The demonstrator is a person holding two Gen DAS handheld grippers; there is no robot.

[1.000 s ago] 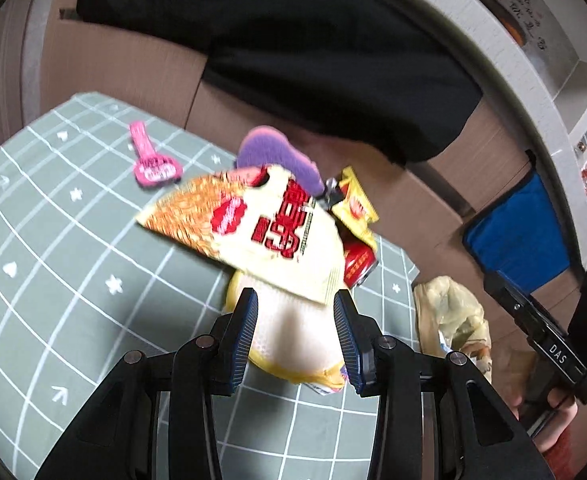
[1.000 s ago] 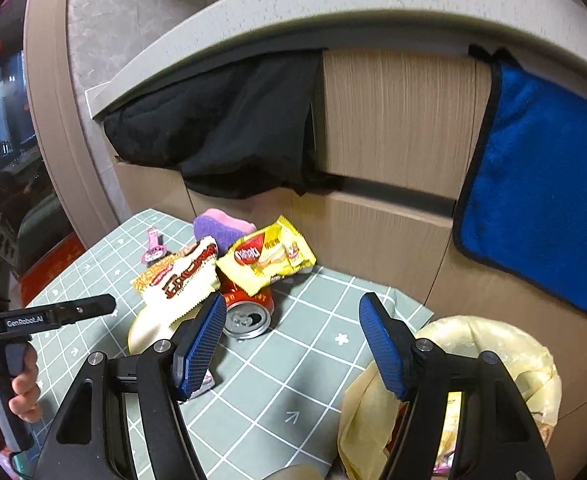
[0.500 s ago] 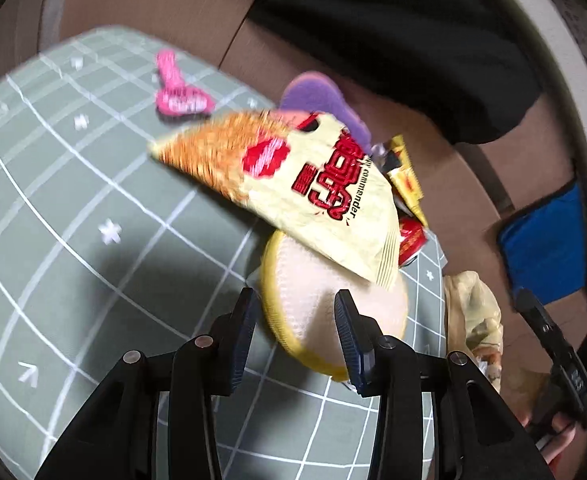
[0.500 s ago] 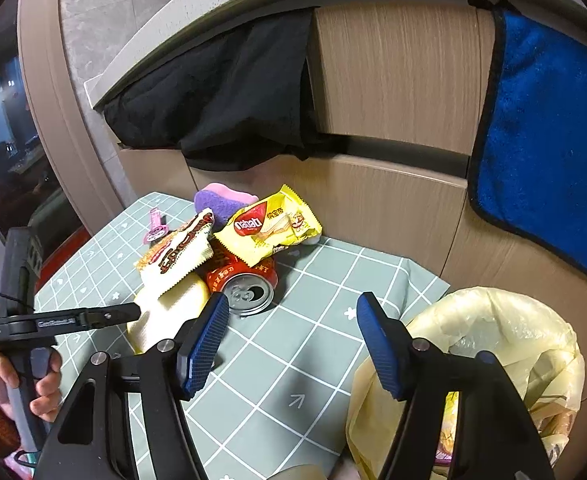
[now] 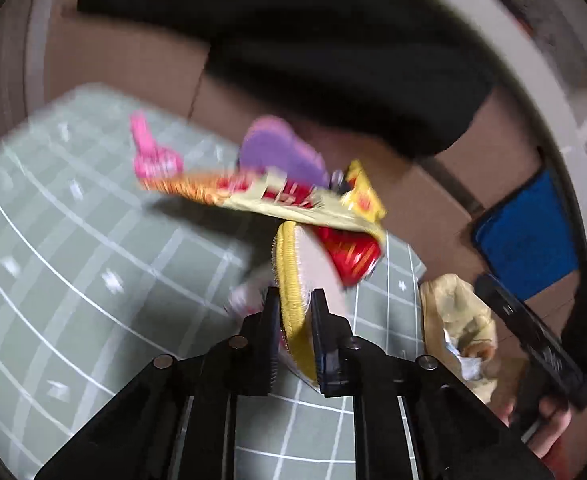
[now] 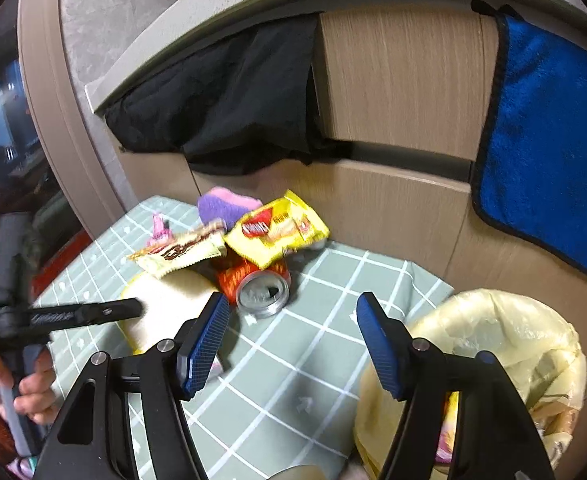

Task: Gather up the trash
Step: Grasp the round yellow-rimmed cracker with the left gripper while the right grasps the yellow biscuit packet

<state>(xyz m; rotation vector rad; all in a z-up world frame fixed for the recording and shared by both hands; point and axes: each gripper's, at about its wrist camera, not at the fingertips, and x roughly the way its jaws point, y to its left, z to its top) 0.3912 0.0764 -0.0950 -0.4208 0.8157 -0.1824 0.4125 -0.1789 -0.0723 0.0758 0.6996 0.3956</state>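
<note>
My left gripper (image 5: pixel 295 332) is shut on the yellow-rimmed white pad (image 5: pixel 291 280), which stands on edge between the fingers; it also shows in the right wrist view (image 6: pixel 165 300). A cream and orange snack wrapper (image 5: pixel 253 196) lies tilted over the pad's top. A red can (image 6: pixel 259 284) lies on its side behind it, under a yellow snack packet (image 6: pixel 277 232). My right gripper (image 6: pixel 289 332) is open and empty above the green checked cloth (image 6: pixel 293 360). The bin with a yellowish bag (image 6: pixel 505 344) stands at the right.
A purple and pink sponge (image 6: pixel 223 206) and a pink clip (image 5: pixel 151 156) lie at the back of the cloth. A black cloth (image 6: pixel 229 108) and a blue towel (image 6: pixel 549 128) hang on the wooden cabinet front behind. The cloth's near part is bare.
My left gripper has closed on the yellow-rimmed pad and tipped it up on edge. The wrapper on top has tilted. The right gripper has drifted slightly and stays open.
</note>
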